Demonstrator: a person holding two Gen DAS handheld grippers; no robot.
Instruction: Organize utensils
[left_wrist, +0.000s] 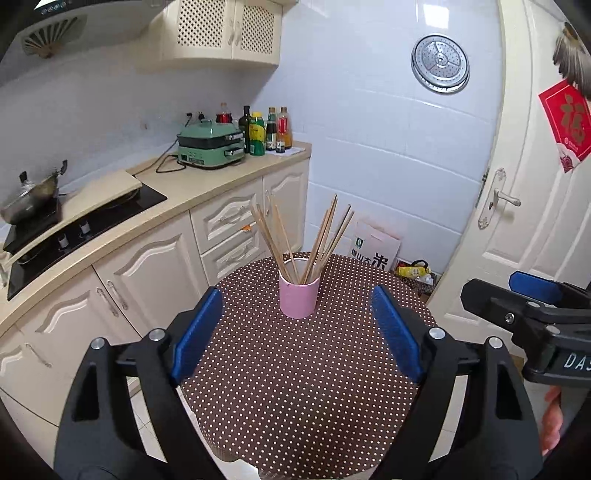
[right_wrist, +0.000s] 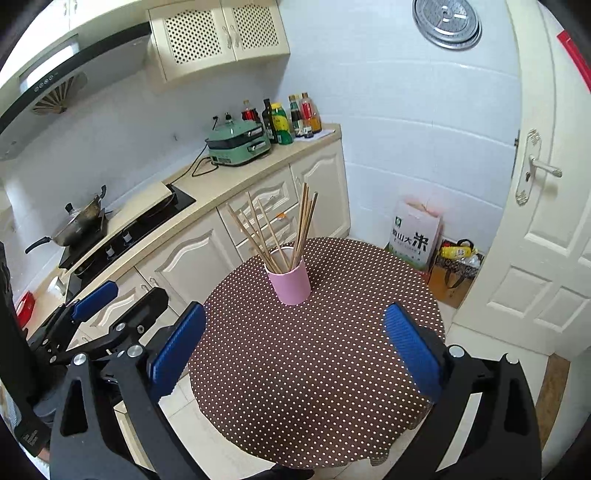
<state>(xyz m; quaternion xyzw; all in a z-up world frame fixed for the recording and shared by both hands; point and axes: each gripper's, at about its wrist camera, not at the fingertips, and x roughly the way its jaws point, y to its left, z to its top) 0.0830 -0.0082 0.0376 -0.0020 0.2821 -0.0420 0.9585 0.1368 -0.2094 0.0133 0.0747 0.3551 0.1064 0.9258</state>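
Observation:
A pink cup holding several wooden chopsticks stands upright on a round table covered with a brown polka-dot cloth. My left gripper is open, held back from the cup and above the cloth, with nothing between its blue pads. In the right wrist view the cup and chopsticks sit just beyond my right gripper, which is also open and empty. Each gripper shows at the edge of the other's view: the right one, the left one.
A kitchen counter runs along the left with a wok on a black hob, a green appliance and several bottles. A white door is at the right. A rice bag and bags stand on the floor beyond the table.

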